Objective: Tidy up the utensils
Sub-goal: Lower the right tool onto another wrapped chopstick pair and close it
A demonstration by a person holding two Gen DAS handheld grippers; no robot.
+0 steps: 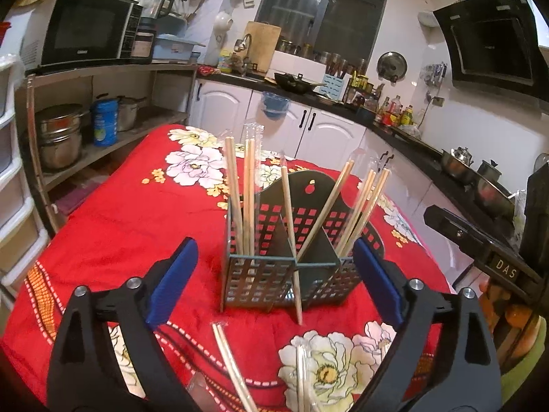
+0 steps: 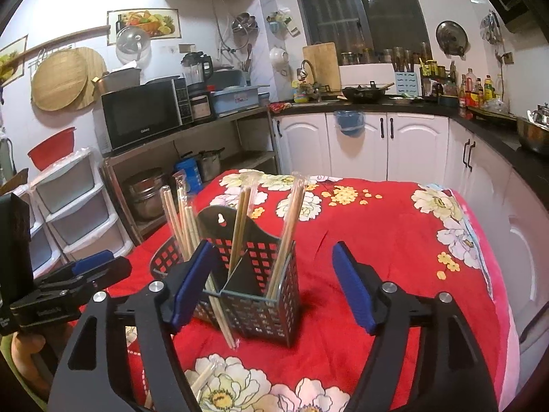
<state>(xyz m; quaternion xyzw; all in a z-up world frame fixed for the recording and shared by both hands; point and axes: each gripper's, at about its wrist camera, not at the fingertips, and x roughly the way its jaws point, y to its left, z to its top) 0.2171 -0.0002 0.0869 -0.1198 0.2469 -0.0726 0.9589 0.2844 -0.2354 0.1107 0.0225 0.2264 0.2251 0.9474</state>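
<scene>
The holder [image 1: 291,261] is seen on the red cloth [image 1: 137,213], chopsticks [image 1: 248,192] standing in it. Both the left gripper [image 1: 274,281] and right gripper [image 2: 271,288] are held apart, empty.

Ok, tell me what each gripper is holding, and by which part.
Nothing. The left gripper and right gripper are both open, fingers clear of the chopsticks.

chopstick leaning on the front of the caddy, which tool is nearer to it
Hard to call; left looks slightly nearer. The left tool is open, straddling the caddy with the chopstick centred between its pads. The right tool is open, its left pad beside it.
</scene>
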